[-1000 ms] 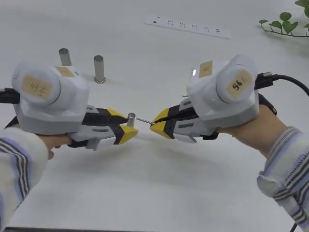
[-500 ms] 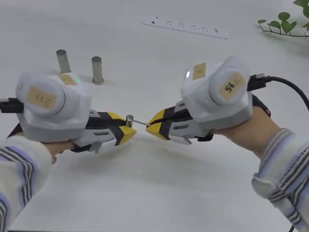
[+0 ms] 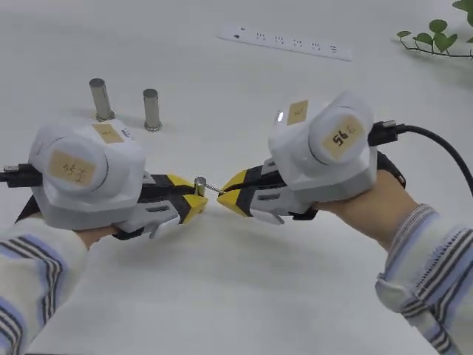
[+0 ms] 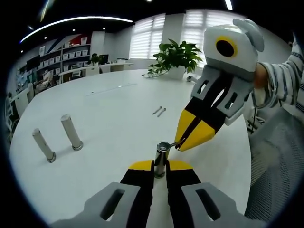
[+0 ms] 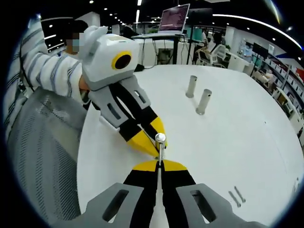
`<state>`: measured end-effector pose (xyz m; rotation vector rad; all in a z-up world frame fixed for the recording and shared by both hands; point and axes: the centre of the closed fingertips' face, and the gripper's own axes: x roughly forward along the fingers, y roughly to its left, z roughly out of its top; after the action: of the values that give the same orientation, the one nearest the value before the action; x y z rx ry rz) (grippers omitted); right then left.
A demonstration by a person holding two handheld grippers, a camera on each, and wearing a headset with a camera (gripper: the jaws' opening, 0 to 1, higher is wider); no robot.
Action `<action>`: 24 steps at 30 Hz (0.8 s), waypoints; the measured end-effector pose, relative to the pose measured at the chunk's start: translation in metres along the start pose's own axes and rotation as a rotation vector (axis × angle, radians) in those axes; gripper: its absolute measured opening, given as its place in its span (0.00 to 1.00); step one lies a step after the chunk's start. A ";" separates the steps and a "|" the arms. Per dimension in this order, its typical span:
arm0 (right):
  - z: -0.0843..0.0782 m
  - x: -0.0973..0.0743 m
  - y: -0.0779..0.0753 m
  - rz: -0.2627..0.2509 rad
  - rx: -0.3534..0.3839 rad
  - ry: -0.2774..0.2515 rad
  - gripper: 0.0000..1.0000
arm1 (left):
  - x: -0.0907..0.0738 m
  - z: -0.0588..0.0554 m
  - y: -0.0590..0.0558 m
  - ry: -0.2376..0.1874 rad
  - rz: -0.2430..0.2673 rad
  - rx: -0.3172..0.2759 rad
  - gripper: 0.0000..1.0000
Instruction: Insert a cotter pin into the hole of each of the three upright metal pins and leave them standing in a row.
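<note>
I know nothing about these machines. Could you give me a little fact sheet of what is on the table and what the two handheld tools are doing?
left tool: shut on an upright metal pin
right tool: shut on a thin cotter pin, tip at the metal pin's top
inserted yet: cannot tell
other pins: two, upright, side by side on the table
spare cotter pins: two, lying flat
also there: power strip, plant
</note>
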<state>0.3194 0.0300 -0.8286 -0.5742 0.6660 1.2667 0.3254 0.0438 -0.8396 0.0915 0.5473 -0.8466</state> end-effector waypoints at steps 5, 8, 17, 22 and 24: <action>0.002 0.000 -0.001 -0.016 0.021 0.001 0.03 | 0.000 0.000 0.000 0.003 0.025 0.015 0.08; 0.001 -0.001 0.000 -0.030 0.026 0.023 0.03 | 0.001 0.000 0.000 0.003 0.043 0.015 0.07; 0.000 -0.001 0.001 -0.065 0.078 0.038 0.03 | 0.001 0.000 0.002 0.019 0.085 0.030 0.07; 0.001 -0.002 0.002 -0.084 0.087 0.036 0.03 | 0.000 -0.001 0.002 0.024 0.104 0.025 0.07; 0.002 -0.001 0.003 -0.079 0.080 0.031 0.03 | -0.001 -0.001 0.002 0.027 0.104 0.026 0.07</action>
<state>0.3166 0.0314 -0.8263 -0.5501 0.7099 1.1542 0.3262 0.0459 -0.8404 0.1541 0.5519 -0.7517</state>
